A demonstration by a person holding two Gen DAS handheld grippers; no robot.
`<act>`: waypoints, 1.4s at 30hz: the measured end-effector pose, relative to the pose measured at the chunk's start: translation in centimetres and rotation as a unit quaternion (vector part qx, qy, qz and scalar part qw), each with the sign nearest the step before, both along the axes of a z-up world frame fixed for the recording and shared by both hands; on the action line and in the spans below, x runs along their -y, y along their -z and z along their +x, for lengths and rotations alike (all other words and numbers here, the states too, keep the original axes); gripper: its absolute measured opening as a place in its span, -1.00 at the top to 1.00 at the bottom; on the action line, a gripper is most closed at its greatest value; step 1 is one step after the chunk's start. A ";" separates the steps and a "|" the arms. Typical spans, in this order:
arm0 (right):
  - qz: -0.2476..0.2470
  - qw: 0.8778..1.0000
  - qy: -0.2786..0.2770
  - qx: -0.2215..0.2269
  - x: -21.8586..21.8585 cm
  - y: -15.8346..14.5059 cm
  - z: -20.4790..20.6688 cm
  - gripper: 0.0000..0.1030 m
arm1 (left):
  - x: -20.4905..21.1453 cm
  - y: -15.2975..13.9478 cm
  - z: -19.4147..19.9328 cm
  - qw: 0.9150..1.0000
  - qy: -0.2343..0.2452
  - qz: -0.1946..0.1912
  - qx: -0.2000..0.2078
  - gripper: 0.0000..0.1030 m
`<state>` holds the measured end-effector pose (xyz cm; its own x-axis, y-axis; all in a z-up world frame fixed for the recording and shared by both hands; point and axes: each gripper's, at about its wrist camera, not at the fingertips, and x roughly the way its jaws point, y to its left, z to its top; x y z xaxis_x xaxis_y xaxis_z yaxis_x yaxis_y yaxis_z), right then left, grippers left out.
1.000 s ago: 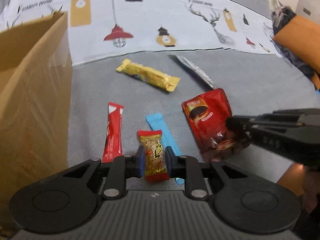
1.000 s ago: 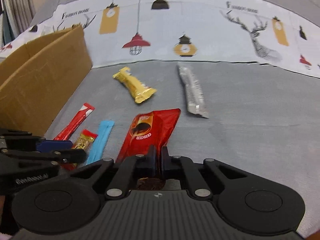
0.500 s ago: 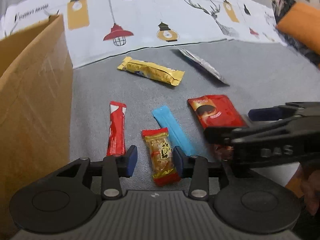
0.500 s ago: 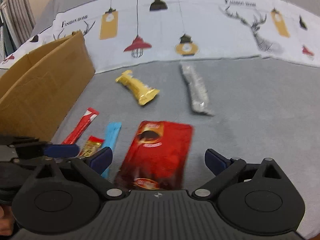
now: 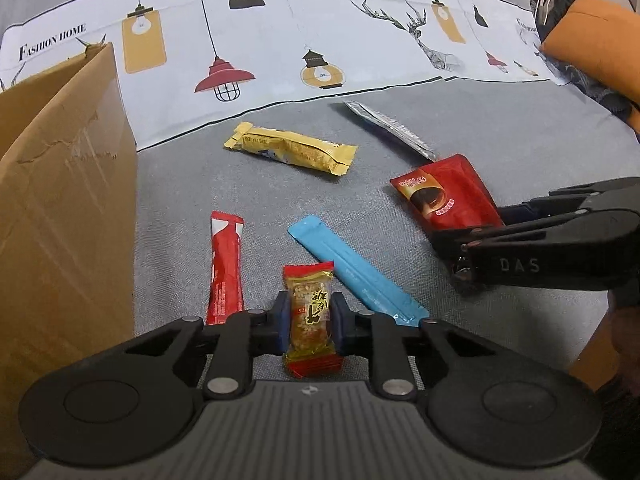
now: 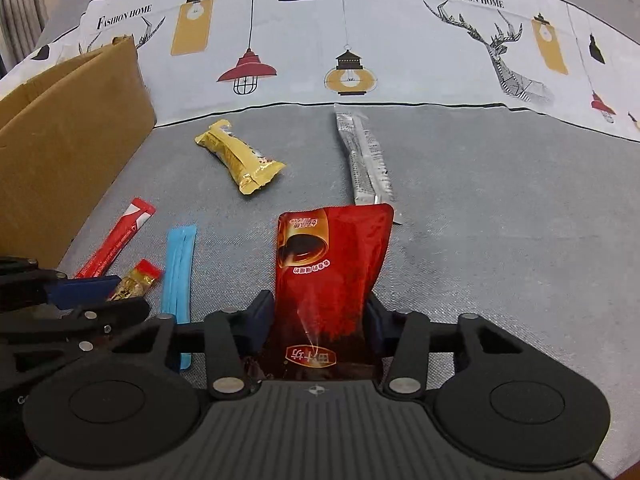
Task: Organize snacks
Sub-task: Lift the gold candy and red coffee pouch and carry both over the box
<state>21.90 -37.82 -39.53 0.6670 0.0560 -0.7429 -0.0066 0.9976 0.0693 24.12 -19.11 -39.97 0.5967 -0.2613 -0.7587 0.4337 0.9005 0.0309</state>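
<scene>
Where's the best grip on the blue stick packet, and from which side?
Take the blue stick packet mid-length, fingers across its narrow width, coming from above. It lies flat on the grey cover, long and thin, so the short axis fits the jaws. The middle is probably safest: its near end sits close to the peanut candy in the left gripper.

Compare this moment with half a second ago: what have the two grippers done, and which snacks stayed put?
Both grippers closed again. The left gripper, open half a second ago, now pinches the peanut candy. The right gripper, then wide open, has closed onto the sides of the red pouch. The yellow bar, silver stick, blue stick, red stick and box lie as before.
</scene>
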 end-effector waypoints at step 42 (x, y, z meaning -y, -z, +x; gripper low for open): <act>-0.004 0.954 -0.138 0.266 -20.4 -25.7 -10.6 0.83 | -22.0 -23.2 -10.3 0.953 -0.151 -0.182 0.191 0.63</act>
